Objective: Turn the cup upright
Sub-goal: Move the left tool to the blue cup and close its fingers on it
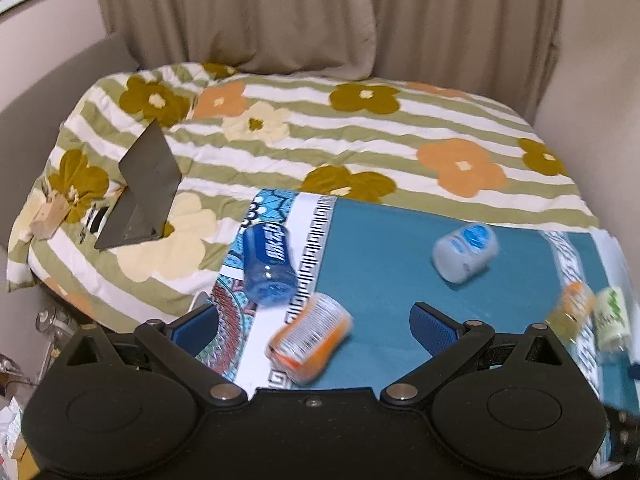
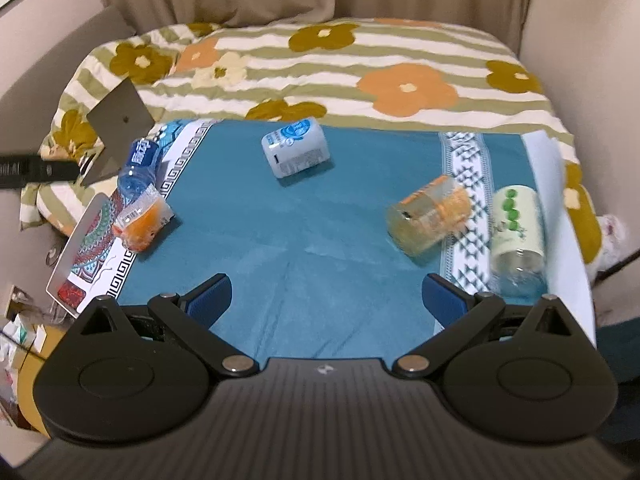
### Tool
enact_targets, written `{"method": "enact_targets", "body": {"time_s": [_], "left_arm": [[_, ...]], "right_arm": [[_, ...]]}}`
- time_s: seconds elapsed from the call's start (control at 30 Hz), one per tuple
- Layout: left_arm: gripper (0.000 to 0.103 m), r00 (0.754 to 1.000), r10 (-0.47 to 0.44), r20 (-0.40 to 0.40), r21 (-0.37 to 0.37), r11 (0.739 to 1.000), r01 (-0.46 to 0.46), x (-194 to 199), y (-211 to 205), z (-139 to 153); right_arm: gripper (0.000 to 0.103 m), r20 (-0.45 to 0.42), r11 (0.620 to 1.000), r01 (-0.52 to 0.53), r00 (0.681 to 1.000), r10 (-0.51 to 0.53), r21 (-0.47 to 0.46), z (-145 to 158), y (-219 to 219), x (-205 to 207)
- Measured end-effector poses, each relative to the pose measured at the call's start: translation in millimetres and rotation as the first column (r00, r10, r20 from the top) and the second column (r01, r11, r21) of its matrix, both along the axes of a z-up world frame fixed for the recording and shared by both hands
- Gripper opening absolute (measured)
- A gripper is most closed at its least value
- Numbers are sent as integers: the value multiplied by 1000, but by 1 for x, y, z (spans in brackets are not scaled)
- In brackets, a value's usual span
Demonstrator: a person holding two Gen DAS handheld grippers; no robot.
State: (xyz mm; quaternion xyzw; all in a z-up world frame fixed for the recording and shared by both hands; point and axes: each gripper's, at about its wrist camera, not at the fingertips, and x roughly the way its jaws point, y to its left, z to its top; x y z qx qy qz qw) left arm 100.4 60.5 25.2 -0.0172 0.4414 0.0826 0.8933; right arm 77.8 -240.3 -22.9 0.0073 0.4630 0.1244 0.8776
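Several plastic cups made from cut bottles lie on their sides on a teal cloth point(image 2: 304, 220). An orange-label cup point(image 1: 310, 338) lies just ahead of my open, empty left gripper point(image 1: 314, 326), with a blue-label cup point(image 1: 269, 264) beyond it. A white-and-blue cup point(image 1: 466, 252) lies farther right and shows in the right wrist view point(image 2: 296, 152). A yellow-orange cup point(image 2: 428, 214) and a green-label cup point(image 2: 518, 232) lie ahead and right of my open, empty right gripper point(image 2: 326, 298). The left pair also shows at the cloth's left edge: the blue cup point(image 2: 138, 170) and the orange cup point(image 2: 142, 220).
The cloth lies on a floral striped quilt point(image 1: 360, 136) over a bed. A grey folded stand point(image 1: 146, 192) sits on the quilt at left. Beige curtains point(image 1: 320, 12) hang behind. Clutter sits on the floor at lower left point(image 2: 24, 332).
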Motion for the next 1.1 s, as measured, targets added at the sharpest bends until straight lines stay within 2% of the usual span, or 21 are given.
{"method": "enact_targets", "body": {"time_s": [0.07,0.17,0.33,0.5,0.7,0.97,1.0,1.03,1.1], "left_arm": [[103,1000,12,-14,-4,1000,-12,18,12,-7],[101,998,18,-52,-9,1000,-19,48,28,-23],[96,990,19,-139,-50,998,-26,93,55,-55],[94,973,32,-229,-90,994,-54,127,78,-90],[93,954,31,-299,-108,992,-66,150,95,-119],[87,932,20,-362,-188,978,-94,163,107,-147],[84,930,16,-368,-193,977,-93,163,107,-149],[75,927,8,-374,-199,976,-89,164,107,-152],[72,930,0,-368,-192,978,-76,164,105,-152]], "right_arm": [[103,-27,1000,-30,999,30,4,-8,6,8],[103,-22,998,-58,998,59,4,-17,19,20],[103,12,999,-47,999,47,-19,-26,41,37],[103,-15,998,-18,1000,17,-56,-39,61,61],[103,-63,999,3,998,-6,-48,-56,78,84],[103,-110,999,-12,994,7,-39,-72,102,99],[103,-112,999,-16,994,11,-42,-73,105,100],[103,-116,999,-18,993,13,-43,-74,107,100],[103,-123,999,-16,992,11,-42,-76,110,103]]}}
